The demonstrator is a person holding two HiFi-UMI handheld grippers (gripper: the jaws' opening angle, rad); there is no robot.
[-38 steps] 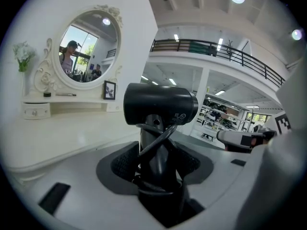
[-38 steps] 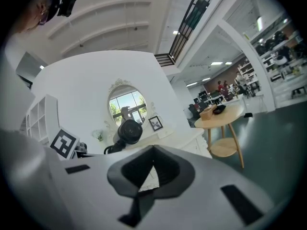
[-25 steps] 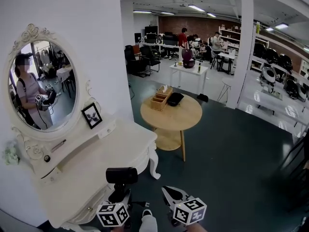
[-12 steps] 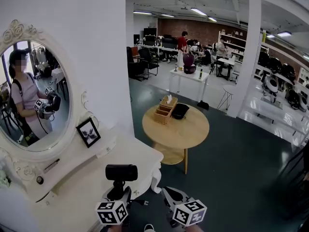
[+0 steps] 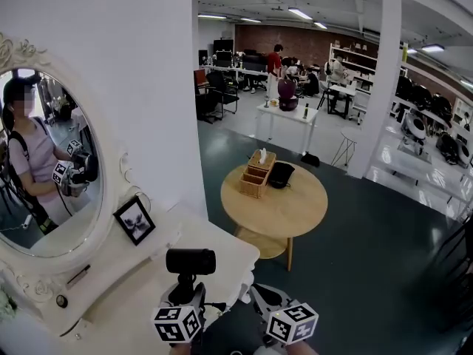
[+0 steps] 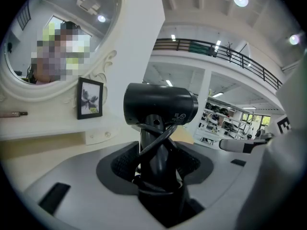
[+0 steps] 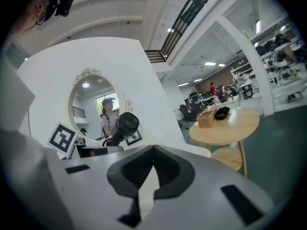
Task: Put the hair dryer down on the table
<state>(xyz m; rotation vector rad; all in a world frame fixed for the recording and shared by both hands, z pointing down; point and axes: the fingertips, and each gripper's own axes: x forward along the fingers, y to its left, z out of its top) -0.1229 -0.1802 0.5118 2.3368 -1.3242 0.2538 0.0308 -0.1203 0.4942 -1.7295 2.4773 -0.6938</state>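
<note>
A black hair dryer (image 5: 191, 262) stands upright with its cord wound round the handle. My left gripper (image 5: 185, 296) is shut on that handle, low in the head view. In the left gripper view the dryer (image 6: 160, 104) fills the middle, its handle clamped between the jaws of the left gripper (image 6: 156, 163). It hangs over the front edge of the white dressing table (image 5: 137, 298). My right gripper (image 5: 260, 296) is beside it on the right, jaws together with nothing between them. In the right gripper view the right gripper (image 7: 153, 150) has the dryer (image 7: 125, 123) to its left.
An oval mirror (image 5: 44, 191) and a small framed picture (image 5: 134, 220) stand on the dressing table. A round wooden table (image 5: 295, 217) to the right carries a wooden box (image 5: 256, 174) and a black bag (image 5: 281, 174). Dark floor lies beyond, with desks and people far back.
Both grippers and the dryer have been carried forward along the dressing table. The mirror has slid to the left of the picture and the round table looks nearer.
</note>
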